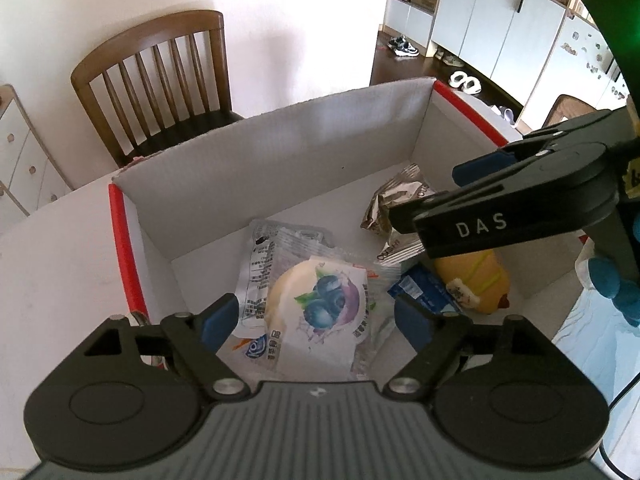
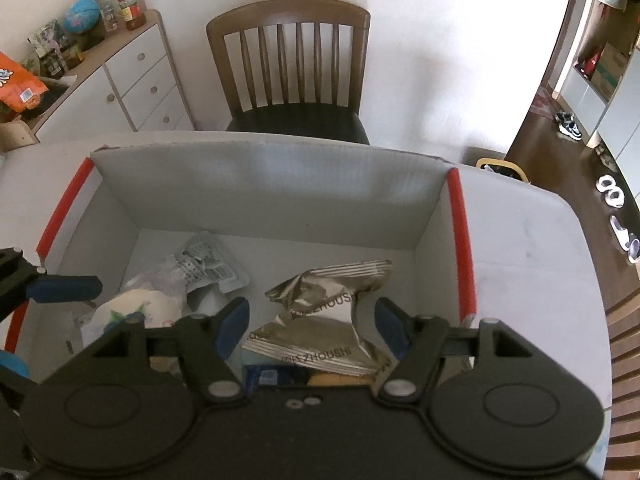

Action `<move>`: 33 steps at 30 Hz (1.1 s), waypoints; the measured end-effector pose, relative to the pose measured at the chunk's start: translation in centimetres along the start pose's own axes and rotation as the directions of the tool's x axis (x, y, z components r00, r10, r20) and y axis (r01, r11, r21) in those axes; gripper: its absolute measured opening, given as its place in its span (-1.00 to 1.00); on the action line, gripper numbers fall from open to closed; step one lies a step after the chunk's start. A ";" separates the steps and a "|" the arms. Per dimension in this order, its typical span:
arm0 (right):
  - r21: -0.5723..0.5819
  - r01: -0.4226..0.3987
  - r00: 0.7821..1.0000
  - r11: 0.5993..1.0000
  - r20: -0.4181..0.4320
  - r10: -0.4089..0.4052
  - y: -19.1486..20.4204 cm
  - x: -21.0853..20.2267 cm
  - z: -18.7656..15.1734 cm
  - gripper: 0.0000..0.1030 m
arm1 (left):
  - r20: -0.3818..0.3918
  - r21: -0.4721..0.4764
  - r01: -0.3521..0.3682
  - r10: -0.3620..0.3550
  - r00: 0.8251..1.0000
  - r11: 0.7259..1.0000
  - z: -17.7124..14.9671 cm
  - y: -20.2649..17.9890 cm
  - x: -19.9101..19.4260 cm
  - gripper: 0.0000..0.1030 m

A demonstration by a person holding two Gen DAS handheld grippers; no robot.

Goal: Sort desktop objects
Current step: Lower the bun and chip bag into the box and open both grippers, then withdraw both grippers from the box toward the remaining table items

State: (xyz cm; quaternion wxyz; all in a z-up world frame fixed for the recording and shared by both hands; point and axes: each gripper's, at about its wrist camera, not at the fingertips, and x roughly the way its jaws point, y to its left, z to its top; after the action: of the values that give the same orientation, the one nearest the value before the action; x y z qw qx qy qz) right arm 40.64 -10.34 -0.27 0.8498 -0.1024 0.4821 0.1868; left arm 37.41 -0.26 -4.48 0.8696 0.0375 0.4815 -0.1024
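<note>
Left wrist view: both tools hang open over the box (image 1: 280,148).
Blueberry packet (image 1: 320,304) lies loose under the wide left tool (image 1: 316,320); gold packet (image 2: 320,320) under the empty right tool (image 2: 312,324).

White box (image 1: 288,168) with red edge strips, grey-white inside. Blueberry packet (image 1: 320,312): white wrapper, cream round bun print, blue-purple berries, green leaves. Silver packet (image 1: 264,268) with black print. Brown-gold foil packets (image 2: 320,320), white label band, dark lettering. Blue carton (image 1: 424,292) with white print. Yellow plush (image 1: 476,284), lime stripes, red tip. Both grippers black with blue pads: left gripper (image 1: 316,316), right gripper (image 2: 310,324). Chair (image 2: 288,64) brown wood, black seat. Surface (image 1: 52,248) white.
</note>
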 end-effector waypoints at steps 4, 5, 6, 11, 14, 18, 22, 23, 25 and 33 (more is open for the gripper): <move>-0.003 -0.003 1.000 1.000 0.011 0.003 0.2 -1.0 0.0 0.35 | 0.010 0.004 -0.001 0.001 1.000 1.000 0.1 -0.3 -0.9 0.65; -0.005 -0.004 1.000 1.000 0.015 0.004 0.2 -1.2 0.0 0.35 | 0.015 0.005 -0.004 0.004 1.000 1.000 0.1 -0.3 -1.2 0.65; -0.006 -0.007 1.000 1.000 0.020 0.007 0.3 -1.5 0.0 0.35 | 0.020 0.004 -0.006 0.006 1.000 1.000 0.1 -0.4 -1.5 0.65; -0.032 -0.025 0.998 0.999 0.055 0.027 0.7 -3.3 -0.2 0.67 | 0.041 -0.010 -0.014 0.014 0.999 1.000 0.0 -0.6 -2.7 0.72; -0.025 -0.049 0.997 0.999 0.056 0.050 0.7 -4.2 -0.3 0.71 | 0.053 -0.016 -0.018 0.019 0.998 1.000 -0.1 -0.7 -3.4 0.95; -0.011 -0.046 0.997 0.999 0.064 0.046 0.7 -5.2 -0.6 0.73 | 0.061 -0.029 -0.018 0.020 0.998 0.999 -0.4 -1.0 -4.2 0.96; 0.006 -0.054 0.996 0.999 0.075 0.053 0.6 -6.3 -1.1 0.73 | 0.064 -0.032 -0.011 0.013 0.998 0.999 -0.7 -1.4 -5.0 0.96; 0.006 -0.058 0.995 0.998 0.077 0.057 0.6 -6.7 -1.3 0.73 | 0.064 -0.032 -0.013 0.015 0.998 0.999 -0.8 -1.5 -5.2 0.96; 0.002 -0.057 0.995 0.998 0.084 0.057 0.7 -7.3 -1.6 0.73 | 0.067 -0.031 -0.009 0.011 0.998 0.999 -1.0 -1.7 -5.7 0.96; -0.009 -0.074 0.991 0.997 0.108 0.075 1.1 -10.1 -3.1 0.73 | 0.096 -0.032 -0.008 0.011 0.995 0.999 -1.9 -2.9 -8.1 0.96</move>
State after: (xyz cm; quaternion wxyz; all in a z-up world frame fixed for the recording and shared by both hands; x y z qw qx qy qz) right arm 33.12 -12.66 6.78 0.8670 -0.0764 0.4382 0.2249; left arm 31.01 -1.59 1.43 0.8929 0.0212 0.4402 -0.0923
